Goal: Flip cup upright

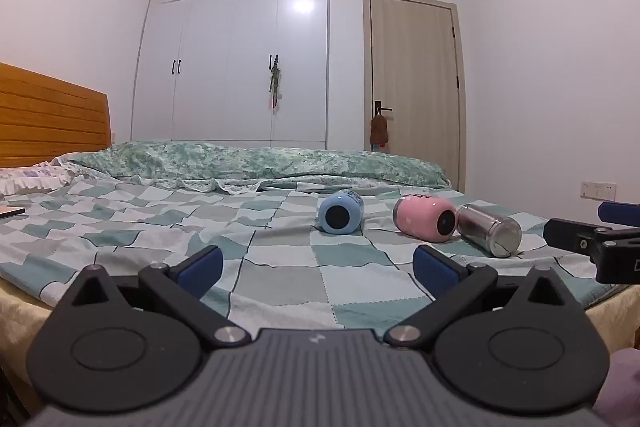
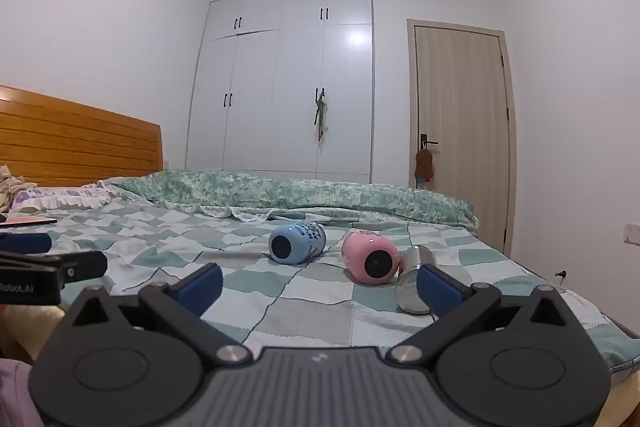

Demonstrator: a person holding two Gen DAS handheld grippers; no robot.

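Observation:
Three cups lie on their sides on the checkered bedsheet (image 1: 280, 267). A blue cup (image 1: 340, 213) lies to the left, a pink cup (image 1: 426, 219) in the middle, and a steel cup (image 1: 490, 230) to the right, touching the pink one. They also show in the right wrist view: blue cup (image 2: 297, 243), pink cup (image 2: 370, 259), steel cup (image 2: 414, 279). My left gripper (image 1: 318, 269) is open and empty, short of the cups. My right gripper (image 2: 320, 287) is open and empty, with its right finger in front of the steel cup.
A folded green quilt (image 1: 256, 161) lies across the bed behind the cups. A wooden headboard (image 1: 48, 119) is at the left. A white wardrobe (image 1: 240, 47) and a door (image 1: 414, 83) stand at the back. The bed's near edge is just below the grippers.

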